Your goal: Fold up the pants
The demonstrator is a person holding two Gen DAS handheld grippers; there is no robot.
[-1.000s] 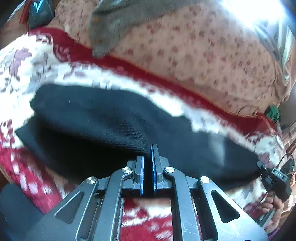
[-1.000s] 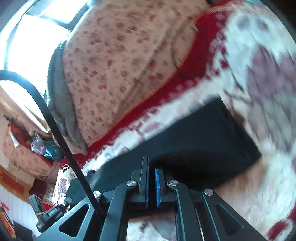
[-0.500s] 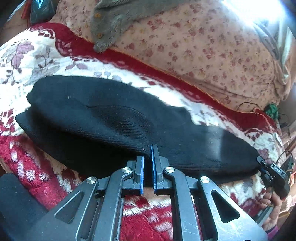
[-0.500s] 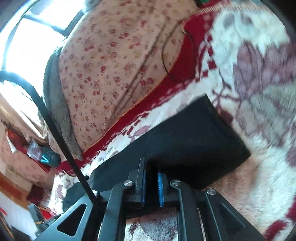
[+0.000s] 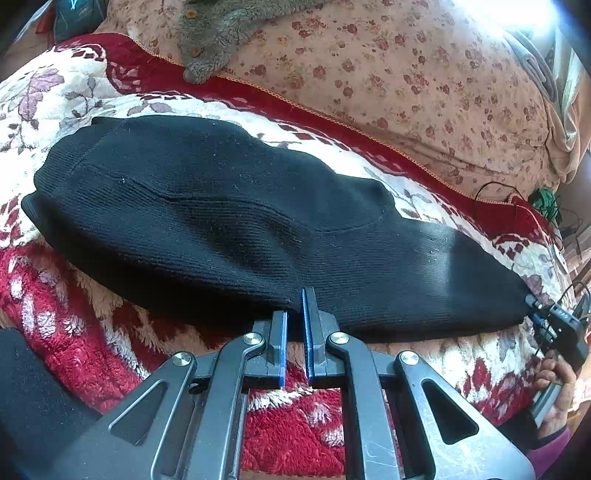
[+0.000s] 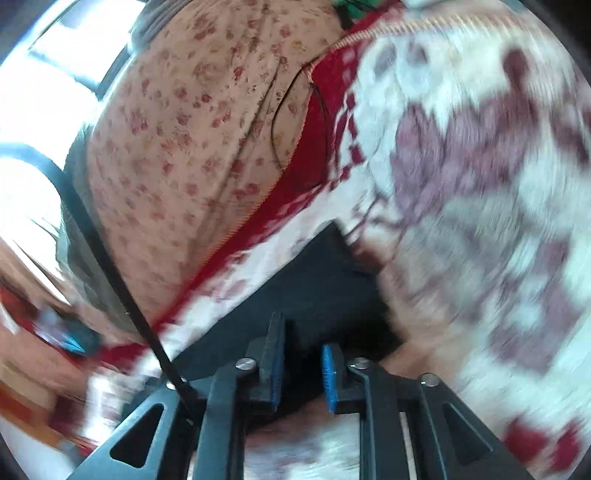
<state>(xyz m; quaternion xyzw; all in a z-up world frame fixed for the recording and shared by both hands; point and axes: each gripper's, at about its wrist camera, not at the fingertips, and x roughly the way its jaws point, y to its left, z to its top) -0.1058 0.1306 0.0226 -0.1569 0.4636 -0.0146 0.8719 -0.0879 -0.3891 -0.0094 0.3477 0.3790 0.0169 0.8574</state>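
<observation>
The black knit pants lie folded lengthwise across a red and white floral blanket. My left gripper is nearly shut at the pants' near edge, with a fold of black cloth at its fingertips. My right gripper is open, its blue pads apart, at the narrow end of the pants; that view is blurred. The right gripper also shows at the far right of the left wrist view, at the pants' end.
A large pink floral pillow lies behind the blanket, with a grey garment draped on it. A thin black cable and green cord lie at the right. A black cable crosses the right wrist view.
The pants have been laid down flat on the blanket. My right gripper has opened and let go of the pants' end. The left gripper's jaws have parted slightly.
</observation>
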